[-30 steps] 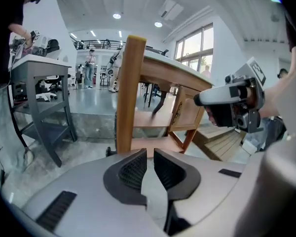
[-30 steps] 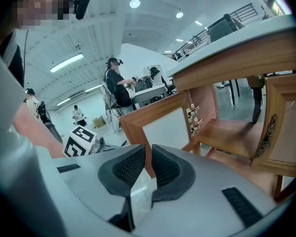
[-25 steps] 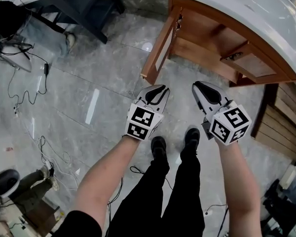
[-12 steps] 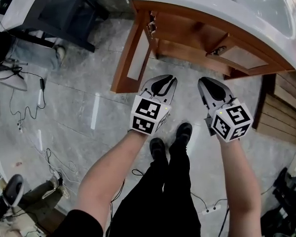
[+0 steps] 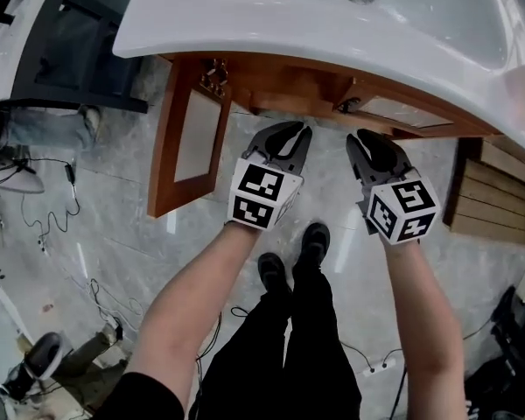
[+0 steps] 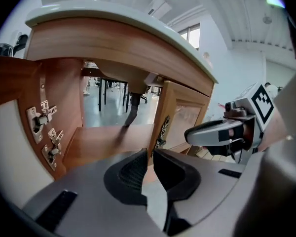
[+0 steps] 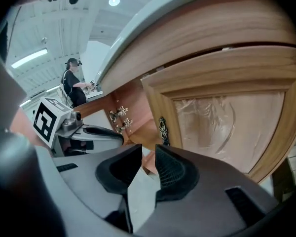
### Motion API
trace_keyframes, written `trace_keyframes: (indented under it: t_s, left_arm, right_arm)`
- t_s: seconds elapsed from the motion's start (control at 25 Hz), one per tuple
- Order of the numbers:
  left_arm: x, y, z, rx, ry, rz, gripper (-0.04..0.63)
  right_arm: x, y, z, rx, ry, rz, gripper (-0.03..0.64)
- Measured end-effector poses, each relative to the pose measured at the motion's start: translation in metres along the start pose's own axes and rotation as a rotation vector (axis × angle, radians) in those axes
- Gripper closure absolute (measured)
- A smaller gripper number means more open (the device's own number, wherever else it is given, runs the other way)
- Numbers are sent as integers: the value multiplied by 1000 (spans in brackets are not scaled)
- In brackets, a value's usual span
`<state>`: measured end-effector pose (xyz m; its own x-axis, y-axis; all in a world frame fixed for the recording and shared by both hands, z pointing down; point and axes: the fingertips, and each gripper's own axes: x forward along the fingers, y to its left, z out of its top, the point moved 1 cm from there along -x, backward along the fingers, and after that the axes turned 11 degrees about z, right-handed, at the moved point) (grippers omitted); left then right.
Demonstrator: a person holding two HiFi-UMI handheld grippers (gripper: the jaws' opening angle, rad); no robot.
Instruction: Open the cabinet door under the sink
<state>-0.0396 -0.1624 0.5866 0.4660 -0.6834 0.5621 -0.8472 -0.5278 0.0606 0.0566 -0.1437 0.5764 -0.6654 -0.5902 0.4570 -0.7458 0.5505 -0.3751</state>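
Under the sink point(image 5: 271, 24), the left door point(image 5: 191, 138) already stands swung wide, while the right door point(image 7: 227, 122) is still shut. The left gripper point(image 5: 287, 133) is slightly parted and the right gripper point(image 5: 367, 138) has just been opening. Both are empty.

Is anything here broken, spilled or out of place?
Nothing looks broken or spilled. The left cabinet door stands wide open, while the right door looks closed. Loose cables trail over the floor at left, the one untidy thing.
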Motion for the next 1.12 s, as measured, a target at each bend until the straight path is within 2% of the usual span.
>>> trace_keyframes:
  t_s: [0.24, 0.48, 0.72, 1.12]
  left_arm:
    - [27, 11, 11, 25, 0, 13, 545]
    - [36, 27, 8, 29, -4, -6, 545]
    - [31, 24, -4, 42, -12, -55, 545]
    - [28, 42, 6, 39, -1, -73, 545]
  right_arm:
    - [21, -20, 3, 50, -15, -46, 496]
    - [47, -33, -1, 39, -5, -135, 482]
    - [58, -44, -13, 139, -37, -226, 482]
    - [62, -46, -10, 210, -55, -308, 520]
